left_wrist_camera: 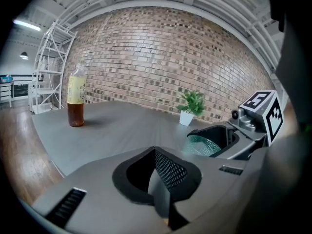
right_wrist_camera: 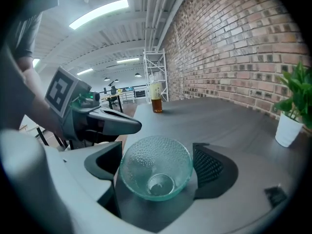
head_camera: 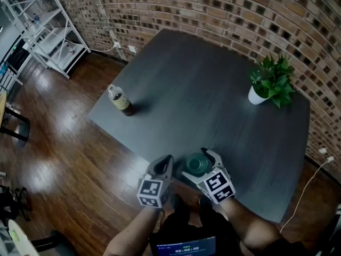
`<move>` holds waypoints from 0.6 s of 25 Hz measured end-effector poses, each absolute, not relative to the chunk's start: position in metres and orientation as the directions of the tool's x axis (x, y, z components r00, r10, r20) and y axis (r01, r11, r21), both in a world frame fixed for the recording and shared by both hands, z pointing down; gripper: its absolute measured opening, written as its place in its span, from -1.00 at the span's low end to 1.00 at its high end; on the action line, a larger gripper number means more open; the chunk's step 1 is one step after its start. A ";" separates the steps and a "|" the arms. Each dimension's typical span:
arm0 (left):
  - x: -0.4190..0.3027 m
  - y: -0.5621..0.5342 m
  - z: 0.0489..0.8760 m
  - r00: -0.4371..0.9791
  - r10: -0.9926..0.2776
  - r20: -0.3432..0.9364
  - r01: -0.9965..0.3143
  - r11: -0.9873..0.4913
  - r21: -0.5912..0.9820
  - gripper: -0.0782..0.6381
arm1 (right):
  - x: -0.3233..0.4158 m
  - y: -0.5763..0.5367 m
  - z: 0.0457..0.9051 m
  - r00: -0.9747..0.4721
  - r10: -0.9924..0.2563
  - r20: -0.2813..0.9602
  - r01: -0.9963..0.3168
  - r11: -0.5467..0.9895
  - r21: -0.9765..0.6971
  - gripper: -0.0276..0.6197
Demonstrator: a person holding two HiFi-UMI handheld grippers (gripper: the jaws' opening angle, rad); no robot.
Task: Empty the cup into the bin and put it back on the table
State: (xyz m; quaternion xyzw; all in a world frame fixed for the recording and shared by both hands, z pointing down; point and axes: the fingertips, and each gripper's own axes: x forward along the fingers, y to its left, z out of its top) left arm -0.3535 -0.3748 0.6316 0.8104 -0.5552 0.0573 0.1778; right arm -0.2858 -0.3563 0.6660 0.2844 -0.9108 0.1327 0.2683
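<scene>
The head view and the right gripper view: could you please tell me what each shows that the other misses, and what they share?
Only the head view: the right claw's marker cube and a white cable on the floor. Only the right gripper view: ceiling lights and the cup's empty inside. Both: cup, bottle, potted plant, left claw, table, brick wall.

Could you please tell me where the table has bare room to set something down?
The middle of the table, between the bottle and the potted plant, is bare, as is the far corner. The near edge is crowded: the cup sits between the jaws of the right claw, the left claw beside it.
</scene>
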 end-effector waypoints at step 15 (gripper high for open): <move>-0.379 -0.356 0.539 0.380 -0.913 0.149 -0.909 -0.340 0.240 -0.79 | -0.249 -0.345 0.546 -0.680 -0.624 0.385 -0.682 0.731 -0.019 0.27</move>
